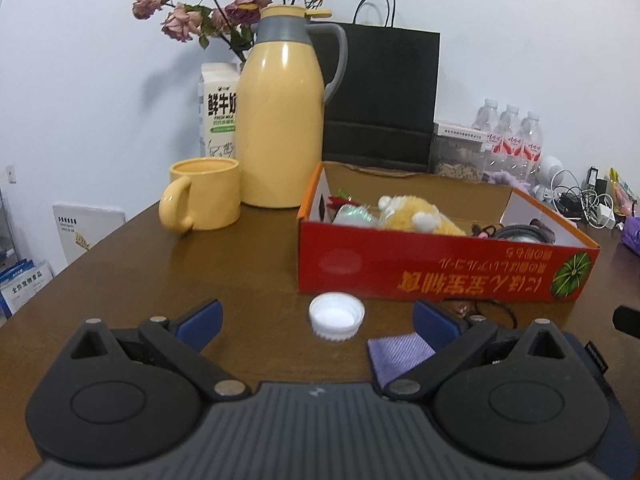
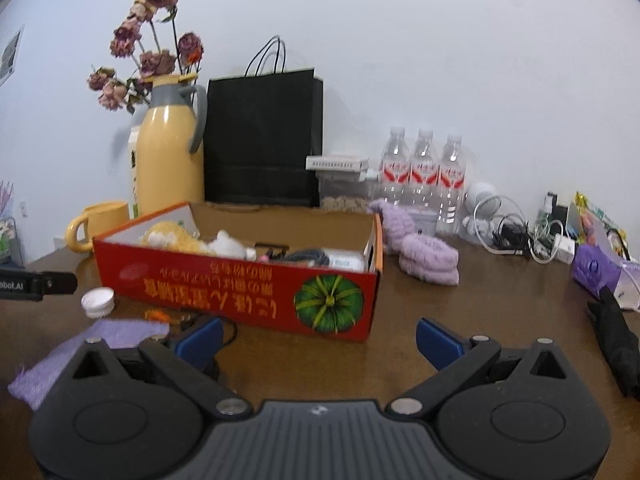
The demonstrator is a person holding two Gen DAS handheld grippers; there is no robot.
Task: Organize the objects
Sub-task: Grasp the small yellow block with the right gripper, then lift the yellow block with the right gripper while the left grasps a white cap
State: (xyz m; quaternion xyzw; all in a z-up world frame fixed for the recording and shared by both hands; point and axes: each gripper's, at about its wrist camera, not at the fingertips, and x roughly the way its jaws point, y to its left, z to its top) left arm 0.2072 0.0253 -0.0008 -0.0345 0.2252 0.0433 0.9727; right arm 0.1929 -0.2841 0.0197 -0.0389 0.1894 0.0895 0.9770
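A red cardboard box (image 1: 440, 264) stands on the brown table; it holds a yellow plush toy (image 1: 416, 214) and small items. It also shows in the right wrist view (image 2: 240, 280). A white bottle cap (image 1: 337, 316) lies in front of the box, between the fingers of my open, empty left gripper (image 1: 316, 322); the cap also shows in the right wrist view (image 2: 98, 302). A purple cloth (image 1: 400, 354) lies by the left gripper's right finger, also in the right wrist view (image 2: 80, 356). My right gripper (image 2: 318, 340) is open and empty before the box's right corner.
A yellow mug (image 1: 200, 200), yellow thermos jug (image 1: 280, 120), milk carton (image 1: 218, 112) and black paper bag (image 1: 380, 96) stand behind the box. Water bottles (image 2: 424, 172), purple fluffy items (image 2: 420, 252), cables (image 2: 516, 236) and a black object (image 2: 616, 344) lie to the right.
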